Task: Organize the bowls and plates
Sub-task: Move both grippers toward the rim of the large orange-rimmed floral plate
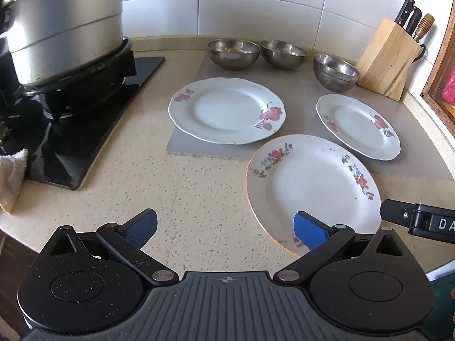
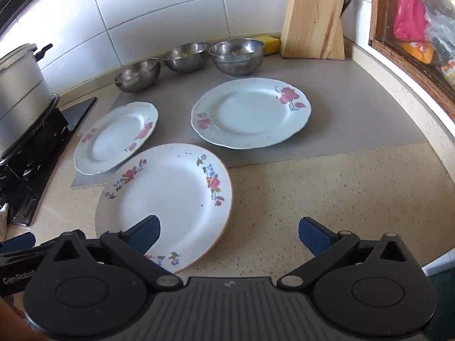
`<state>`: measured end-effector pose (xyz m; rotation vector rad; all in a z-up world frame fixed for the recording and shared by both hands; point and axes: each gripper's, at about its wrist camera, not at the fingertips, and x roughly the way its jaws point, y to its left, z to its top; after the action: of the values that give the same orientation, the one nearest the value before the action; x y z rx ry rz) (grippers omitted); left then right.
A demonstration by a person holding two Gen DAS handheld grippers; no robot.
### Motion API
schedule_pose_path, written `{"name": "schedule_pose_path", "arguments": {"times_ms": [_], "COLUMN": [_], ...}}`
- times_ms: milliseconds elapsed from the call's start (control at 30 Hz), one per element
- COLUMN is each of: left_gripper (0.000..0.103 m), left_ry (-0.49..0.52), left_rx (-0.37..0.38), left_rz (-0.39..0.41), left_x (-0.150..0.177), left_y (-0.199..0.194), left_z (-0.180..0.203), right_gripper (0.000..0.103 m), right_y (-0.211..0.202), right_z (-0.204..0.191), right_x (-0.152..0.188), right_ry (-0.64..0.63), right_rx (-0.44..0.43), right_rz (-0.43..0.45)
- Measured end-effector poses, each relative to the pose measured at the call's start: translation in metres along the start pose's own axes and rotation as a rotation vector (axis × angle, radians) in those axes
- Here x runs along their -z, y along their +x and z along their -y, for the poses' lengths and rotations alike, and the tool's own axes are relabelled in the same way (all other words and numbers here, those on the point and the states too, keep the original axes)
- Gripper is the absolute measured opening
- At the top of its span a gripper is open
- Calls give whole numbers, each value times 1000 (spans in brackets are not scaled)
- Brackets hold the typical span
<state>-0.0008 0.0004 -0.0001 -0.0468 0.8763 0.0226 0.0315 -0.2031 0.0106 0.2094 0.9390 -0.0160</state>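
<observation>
Three white floral plates lie on the counter. The nearest plate [image 1: 312, 187] [image 2: 167, 201] has multicoloured flowers. Two red-flower plates lie behind it, one on the left [image 1: 227, 110] [image 2: 113, 137] and one on the right [image 1: 358, 126] [image 2: 250, 112]. Three steel bowls [image 1: 233, 52] [image 1: 284, 52] [image 1: 335, 72] stand in a row at the back, also in the right wrist view [image 2: 138, 75] [image 2: 184, 56] [image 2: 236, 55]. My left gripper [image 1: 226, 230] is open and empty; its right finger overlaps the nearest plate's front edge. My right gripper [image 2: 229, 234] is open and empty; its left finger is over that plate.
A grey mat [image 1: 298, 91] [image 2: 341, 119] lies under the far plates and bowls. A gas stove with a large metal pot [image 1: 65, 28] stands at left. A wooden knife block [image 1: 386, 59] [image 2: 312, 17] stands at back right. A cloth [image 1: 11, 176] lies at far left.
</observation>
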Motion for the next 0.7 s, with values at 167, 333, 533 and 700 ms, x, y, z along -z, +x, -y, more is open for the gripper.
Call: {"name": "schedule_pose_path", "arguments": {"times_ms": [167,333,533,700], "left_gripper": [98,98,98,98], "left_ry": [14,21,31,40], "left_rx": [7,10,21,25], "left_rz": [-3,-3,-8,16], "left_x": [4,8,10,12], "left_y": [-2,-6,-9,-11], "left_z": [1,2,0,3], "right_gripper": [84,84,84,84], "right_y": [0,-1,-4,-5], "right_z": [-1,1,3,4], "right_x": [7,13,17,22], "right_ry": [16,27,47,47], "right_rx": [9,9,11,16], "right_rz": [-9,-21,-31,-20]}}
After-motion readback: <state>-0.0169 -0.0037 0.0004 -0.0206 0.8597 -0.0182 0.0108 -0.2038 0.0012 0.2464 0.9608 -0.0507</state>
